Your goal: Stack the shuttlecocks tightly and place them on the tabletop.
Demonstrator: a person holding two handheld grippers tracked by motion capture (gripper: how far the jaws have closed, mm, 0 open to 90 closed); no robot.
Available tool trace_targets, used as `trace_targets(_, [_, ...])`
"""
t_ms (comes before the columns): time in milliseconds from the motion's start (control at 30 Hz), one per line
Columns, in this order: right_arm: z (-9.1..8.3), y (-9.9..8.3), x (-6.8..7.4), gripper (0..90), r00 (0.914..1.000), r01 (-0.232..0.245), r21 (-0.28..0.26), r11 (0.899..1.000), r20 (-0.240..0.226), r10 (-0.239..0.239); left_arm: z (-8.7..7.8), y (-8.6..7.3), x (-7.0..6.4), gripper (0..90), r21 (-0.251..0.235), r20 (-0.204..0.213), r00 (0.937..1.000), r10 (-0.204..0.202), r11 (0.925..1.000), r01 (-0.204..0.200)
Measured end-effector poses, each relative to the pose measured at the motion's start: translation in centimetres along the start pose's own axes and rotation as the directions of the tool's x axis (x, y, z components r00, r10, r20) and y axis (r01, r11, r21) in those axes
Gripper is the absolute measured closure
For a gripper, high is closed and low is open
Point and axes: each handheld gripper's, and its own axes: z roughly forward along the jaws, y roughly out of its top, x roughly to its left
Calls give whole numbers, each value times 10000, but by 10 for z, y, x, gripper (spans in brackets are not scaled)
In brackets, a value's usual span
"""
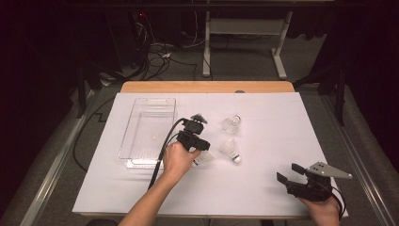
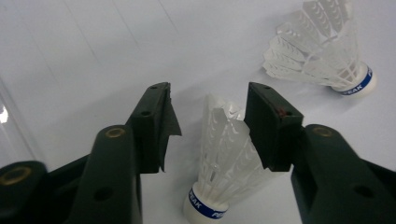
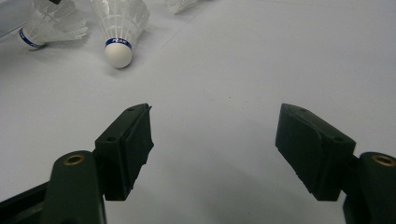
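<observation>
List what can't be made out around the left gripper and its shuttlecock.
- High view: the hand and left gripper cover most of the nearest shuttlecock.
- Left gripper view: that shuttlecock's cork base is cut off by the bottom edge; whether the pads touch its feathers is unclear.
- High view: the speck in the clear tray is too small to identify.

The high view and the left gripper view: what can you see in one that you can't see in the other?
The high view has the clear plastic tray, the person's left hand, the right gripper and a third shuttlecock. The left gripper view has the blue band on the nearest shuttlecock, standing between the open jaws of the left gripper, with a gap on one side. Both have that shuttlecock and the white table cover.
</observation>
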Motion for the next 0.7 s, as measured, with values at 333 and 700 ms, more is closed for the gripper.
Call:
trace_targets(333, [0,0,0,274,10000,5,-2,10000,0,-5,-3,-2,-4,670,114,139,9993,343,9993,-345])
trace_targets(700, [0,0,0,275,10000,34,11,10000,6,-34,-5,-4,-4,810,61,273,9965,794,9968,-796])
